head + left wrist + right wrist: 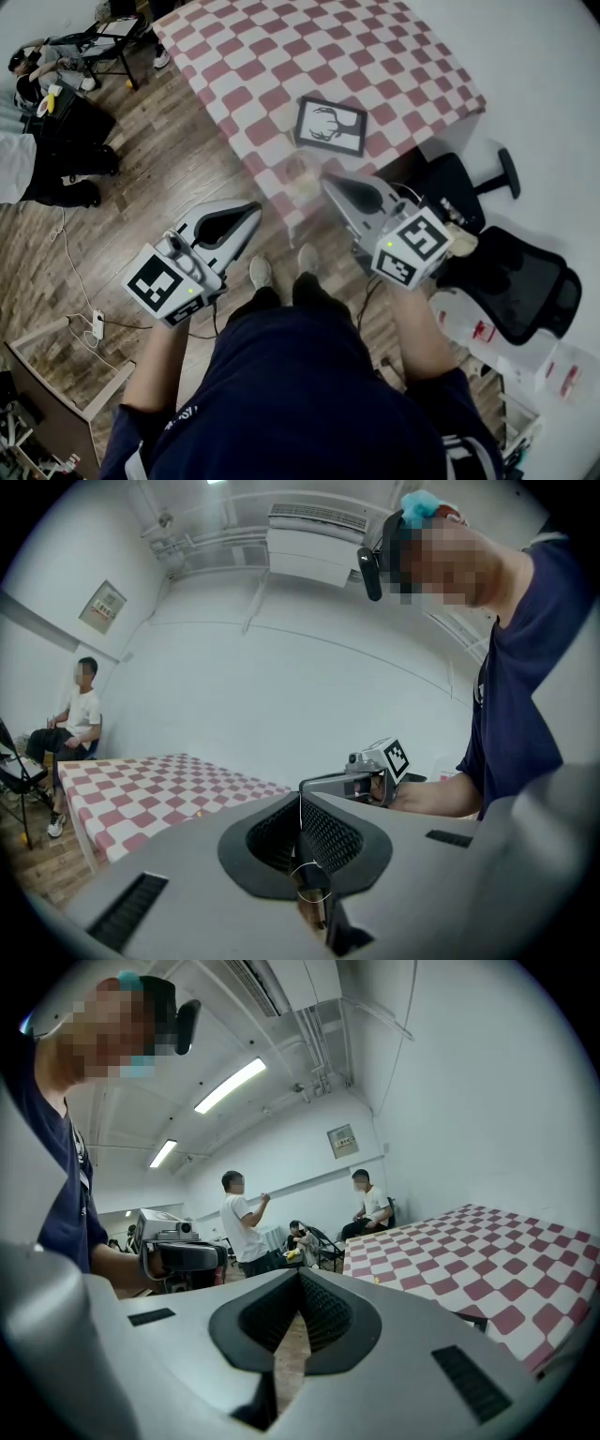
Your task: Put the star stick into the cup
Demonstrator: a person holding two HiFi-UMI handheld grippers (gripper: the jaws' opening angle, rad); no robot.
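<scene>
since left gripper [251,210] and right gripper [330,184] hang closed, empty, off the checked table [281,56], with no star stick discernible, a reach may go astray

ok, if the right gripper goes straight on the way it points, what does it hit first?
Probably nothing close. The right gripper, jaws together, aims over open wooden floor, with the checked table off to its right. A standing person is far beyond; depth unclear.

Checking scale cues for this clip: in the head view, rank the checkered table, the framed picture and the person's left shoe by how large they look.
1. Checkered table
2. Framed picture
3. Left shoe, though it lies on the floor, farther from the camera.
</scene>
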